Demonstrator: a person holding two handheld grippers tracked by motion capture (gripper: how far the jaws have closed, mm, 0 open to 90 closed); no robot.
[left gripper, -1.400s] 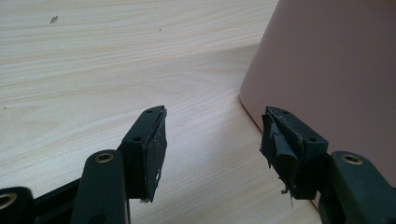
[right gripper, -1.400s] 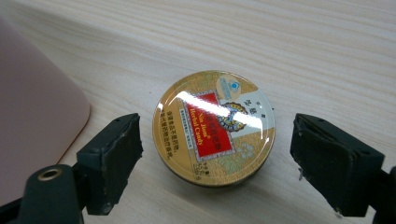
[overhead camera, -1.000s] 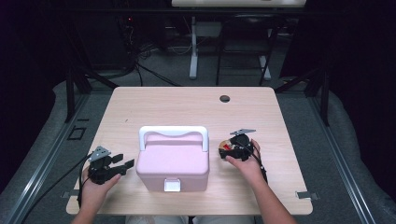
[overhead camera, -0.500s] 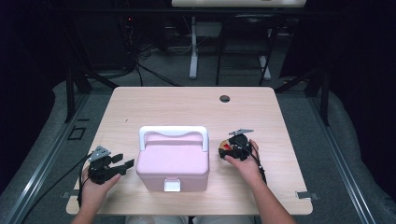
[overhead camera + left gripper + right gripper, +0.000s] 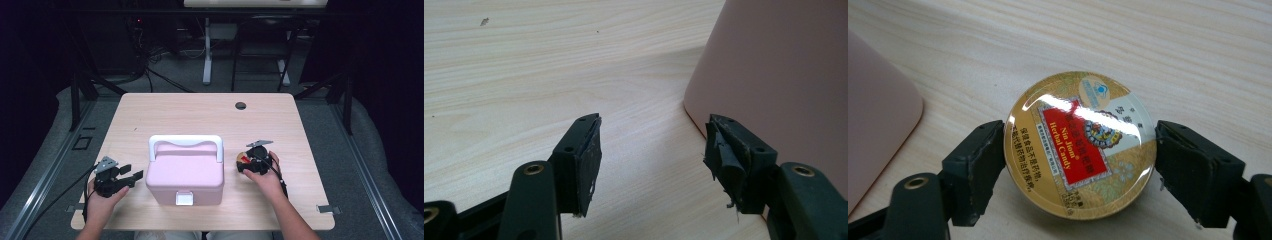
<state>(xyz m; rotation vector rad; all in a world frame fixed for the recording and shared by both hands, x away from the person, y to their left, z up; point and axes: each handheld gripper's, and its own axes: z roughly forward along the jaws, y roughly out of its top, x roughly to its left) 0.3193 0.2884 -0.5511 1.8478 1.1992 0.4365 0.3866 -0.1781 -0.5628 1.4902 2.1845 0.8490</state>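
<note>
High view: you sit at a pale wooden table (image 5: pixel 165 112) with a closed pink box (image 5: pixel 184 172) in front of you, its white handle (image 5: pixel 185 142) upright across the far side of the lid and a white latch (image 5: pixel 183 199) facing you. Your left gripper (image 5: pixel 131 176) rests on the table just beside the box's left wall, jaws spread and pointing toward it. Your right gripper (image 5: pixel 245 161) sits to the right of the box, near but apart from it, with a small round tin between its jaws. A dark round hole (image 5: pixel 240 105) marks the far edge of the table. Left gripper view: your left gripper (image 5: pixel 651 150) has its jaws wide apart with nothing but bare wood between them; the box's pink wall (image 5: pixel 779 75) rises just beyond the right-hand jaw. Right gripper view: a gold candy tin (image 5: pixel 1080 142) with a red label lies flat on the table between the jaws of your right gripper (image 5: pixel 1080 165). The jaws have just been closing in on it; the left-hand one touches the tin's rim, while a sliver of space seems to remain at the right-hand one, so the pinch looks not quite made. By my reading, the job is at its start: the tin is bracketed but not lifted, and the box is shut.
</note>
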